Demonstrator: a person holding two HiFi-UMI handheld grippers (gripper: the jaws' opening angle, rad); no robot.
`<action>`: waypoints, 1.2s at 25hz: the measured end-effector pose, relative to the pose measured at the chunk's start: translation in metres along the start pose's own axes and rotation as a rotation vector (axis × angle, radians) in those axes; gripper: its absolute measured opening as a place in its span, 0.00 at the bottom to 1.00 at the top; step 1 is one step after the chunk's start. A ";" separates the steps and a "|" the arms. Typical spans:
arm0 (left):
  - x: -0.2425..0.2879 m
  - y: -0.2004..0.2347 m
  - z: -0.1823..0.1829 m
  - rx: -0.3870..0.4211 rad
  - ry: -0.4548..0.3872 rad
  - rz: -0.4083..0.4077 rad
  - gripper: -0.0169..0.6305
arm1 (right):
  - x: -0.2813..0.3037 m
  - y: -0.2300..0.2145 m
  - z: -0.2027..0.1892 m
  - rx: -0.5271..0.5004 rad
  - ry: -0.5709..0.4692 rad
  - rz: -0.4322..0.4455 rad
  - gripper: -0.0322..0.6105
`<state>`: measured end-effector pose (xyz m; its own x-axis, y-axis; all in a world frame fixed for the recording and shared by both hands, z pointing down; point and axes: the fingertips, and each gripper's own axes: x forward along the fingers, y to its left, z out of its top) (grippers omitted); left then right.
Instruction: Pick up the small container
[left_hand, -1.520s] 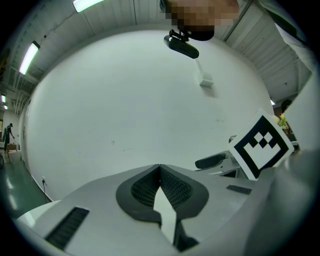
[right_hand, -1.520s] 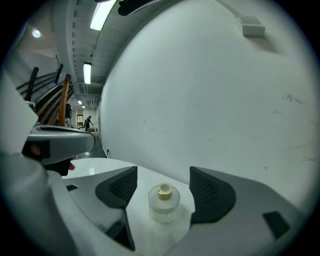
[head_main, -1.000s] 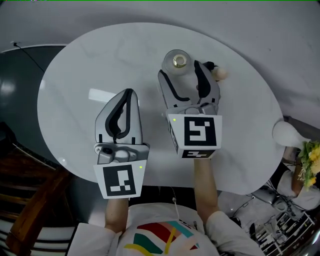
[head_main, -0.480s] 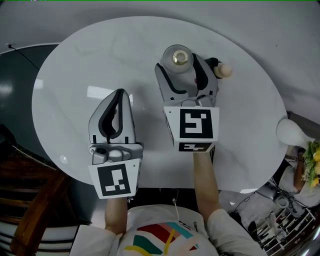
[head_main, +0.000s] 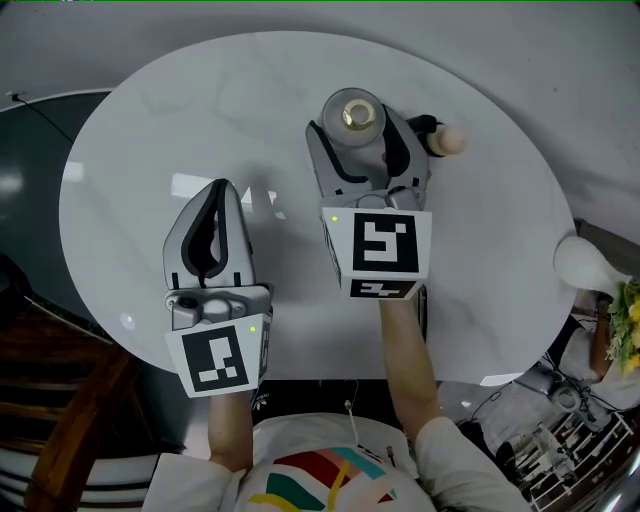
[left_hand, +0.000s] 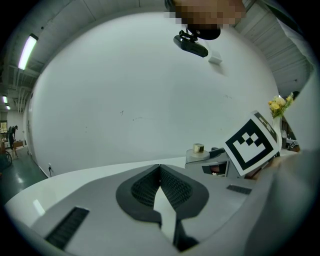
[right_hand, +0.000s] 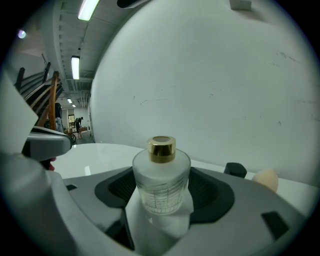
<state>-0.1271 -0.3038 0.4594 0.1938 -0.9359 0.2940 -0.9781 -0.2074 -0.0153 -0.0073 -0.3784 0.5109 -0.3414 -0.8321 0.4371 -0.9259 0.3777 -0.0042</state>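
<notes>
Our right gripper (head_main: 357, 135) has its jaws closed against the small container (right_hand: 161, 182), a frosted glass jar with a gold cap, upright toward the table's (head_main: 130, 140) 1 o'clock. Our left gripper (head_main: 217, 193), at the container's 8 o'clock, is closed and empty.

Two grippers are showing over one round white table (head_main: 180, 120): the left gripper (head_main: 222, 188) at lower left, the right gripper (head_main: 357, 130) at centre. One small container (right_hand: 161, 182) is showing at upper centre, one beige ball (head_main: 450, 140) at upper right.
</notes>
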 end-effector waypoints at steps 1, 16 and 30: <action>0.000 0.001 -0.002 0.000 0.006 0.003 0.05 | 0.000 0.000 0.000 0.002 -0.002 0.000 0.56; -0.005 -0.002 0.002 -0.011 -0.008 0.003 0.05 | 0.000 0.000 -0.001 0.011 -0.002 -0.017 0.56; -0.012 0.001 0.028 -0.022 -0.046 0.023 0.05 | -0.009 0.002 0.018 -0.003 -0.018 -0.022 0.56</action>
<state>-0.1282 -0.3008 0.4295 0.1741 -0.9526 0.2496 -0.9837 -0.1800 -0.0007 -0.0095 -0.3777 0.4908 -0.3240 -0.8474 0.4207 -0.9326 0.3607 0.0083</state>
